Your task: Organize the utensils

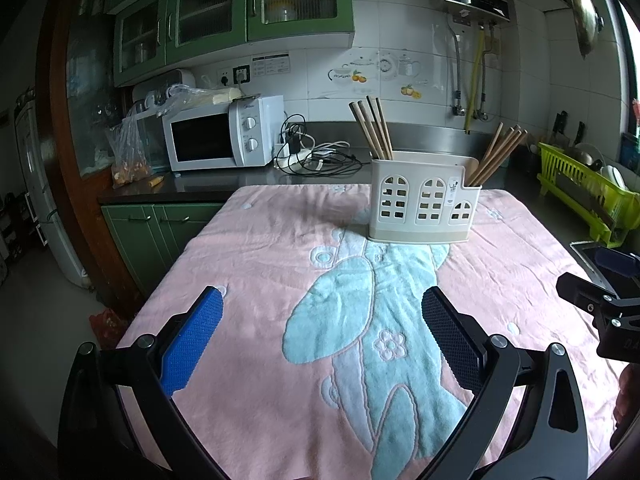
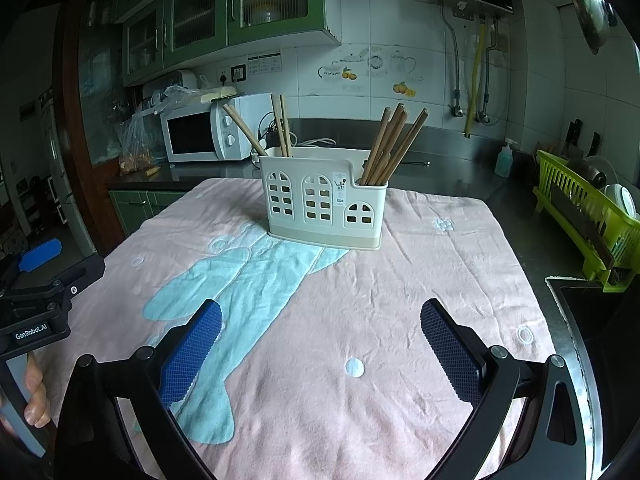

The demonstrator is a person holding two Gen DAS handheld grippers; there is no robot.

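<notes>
A white plastic utensil holder (image 1: 424, 200) (image 2: 324, 200) with window-shaped cutouts stands at the far side of a pink and blue towel (image 1: 280, 280) (image 2: 400, 300). Several wooden chopsticks (image 1: 374, 128) (image 2: 280, 124) stand in its left compartment, and several more chopsticks (image 1: 498, 156) (image 2: 394, 146) in its right compartment. My left gripper (image 1: 322, 328) is open and empty above the towel's near part. My right gripper (image 2: 320, 332) is open and empty too, well short of the holder.
A white microwave (image 1: 224, 136) and tangled cables (image 1: 320, 156) sit on the dark counter behind. A green dish rack (image 1: 584, 192) (image 2: 588, 216) stands at the right, with a sink edge (image 2: 568, 308) near it. Green cupboards hang above.
</notes>
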